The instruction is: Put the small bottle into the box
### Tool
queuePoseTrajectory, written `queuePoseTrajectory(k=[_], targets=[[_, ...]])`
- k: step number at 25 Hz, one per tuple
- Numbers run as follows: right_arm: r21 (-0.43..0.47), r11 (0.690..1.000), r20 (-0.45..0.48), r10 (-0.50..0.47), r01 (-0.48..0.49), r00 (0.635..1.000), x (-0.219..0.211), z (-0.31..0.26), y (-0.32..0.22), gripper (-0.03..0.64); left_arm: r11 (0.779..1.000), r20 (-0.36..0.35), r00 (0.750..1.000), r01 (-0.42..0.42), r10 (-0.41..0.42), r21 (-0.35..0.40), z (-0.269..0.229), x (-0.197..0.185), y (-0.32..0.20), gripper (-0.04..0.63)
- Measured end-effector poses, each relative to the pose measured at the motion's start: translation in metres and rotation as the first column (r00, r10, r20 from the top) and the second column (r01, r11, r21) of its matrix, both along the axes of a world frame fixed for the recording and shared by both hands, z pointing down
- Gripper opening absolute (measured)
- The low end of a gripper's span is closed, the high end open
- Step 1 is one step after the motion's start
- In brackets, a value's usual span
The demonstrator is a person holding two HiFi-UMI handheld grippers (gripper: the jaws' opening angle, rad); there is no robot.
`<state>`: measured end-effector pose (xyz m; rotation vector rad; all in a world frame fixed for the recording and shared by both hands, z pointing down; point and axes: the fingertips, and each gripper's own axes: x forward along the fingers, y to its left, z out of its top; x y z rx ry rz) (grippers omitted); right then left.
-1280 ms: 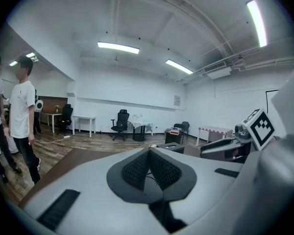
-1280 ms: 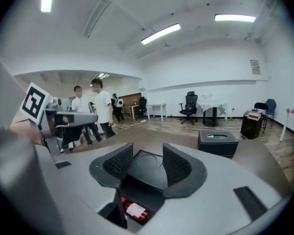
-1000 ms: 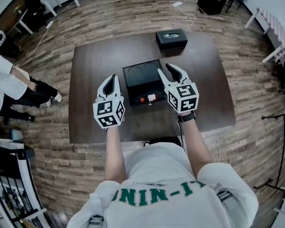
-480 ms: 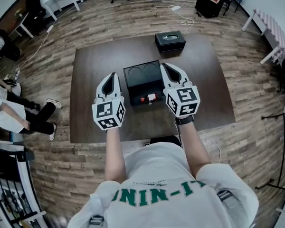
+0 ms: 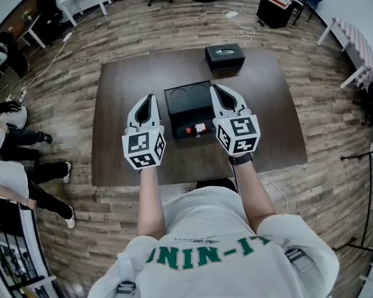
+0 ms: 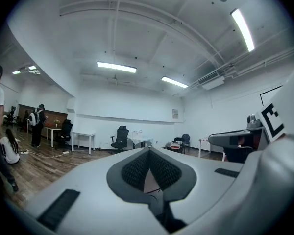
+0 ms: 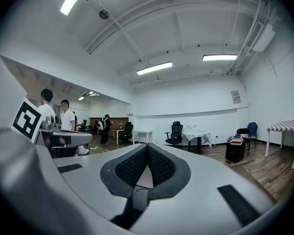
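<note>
A small bottle [image 5: 197, 130] with a red cap lies on its side on the dark table [image 5: 267, 110], just in front of the open black box [image 5: 188, 101]. My left gripper [image 5: 147, 98] hovers left of the box, jaws shut and empty. My right gripper [image 5: 218, 90] hovers at the box's right edge, above and right of the bottle, also shut with nothing in it. Both gripper views look level across the room. The left gripper [image 6: 148, 151] and the right gripper [image 7: 147, 146] each show their pads meeting at the tip. Neither view shows the bottle or the box.
A black tissue box [image 5: 224, 56] stands at the table's far edge. People [image 5: 6, 141] are on the wooden floor to the left. White desks and office chairs line the far wall, and a cable [image 5: 244, 18] lies on the floor beyond the table.
The right gripper's jaws have closed with nothing between them. Both grippers stay almost in place over the table. The people at the left have shifted.
</note>
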<state>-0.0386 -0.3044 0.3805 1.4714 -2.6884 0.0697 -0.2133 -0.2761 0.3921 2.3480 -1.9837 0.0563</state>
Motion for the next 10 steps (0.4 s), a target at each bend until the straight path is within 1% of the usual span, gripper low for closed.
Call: queuePoseTrajectory(k=[4, 10], targets=[[-0.001, 1.0, 0.002, -0.01, 0.01, 1.0, -0.009, 0.0, 0.004, 0.017, 1.0, -0.006, 1.0, 0.012, -0.012, 0.001, 0.001, -0.007, 0.005, 0.011], [-0.015, 0.999, 0.017, -0.037, 0.037, 0.999, -0.03, 0.004, 0.016, 0.017, 1.0, -0.003, 1.0, 0.027, -0.027, 0.005, 0.003, -0.029, 0.016, 0.011]])
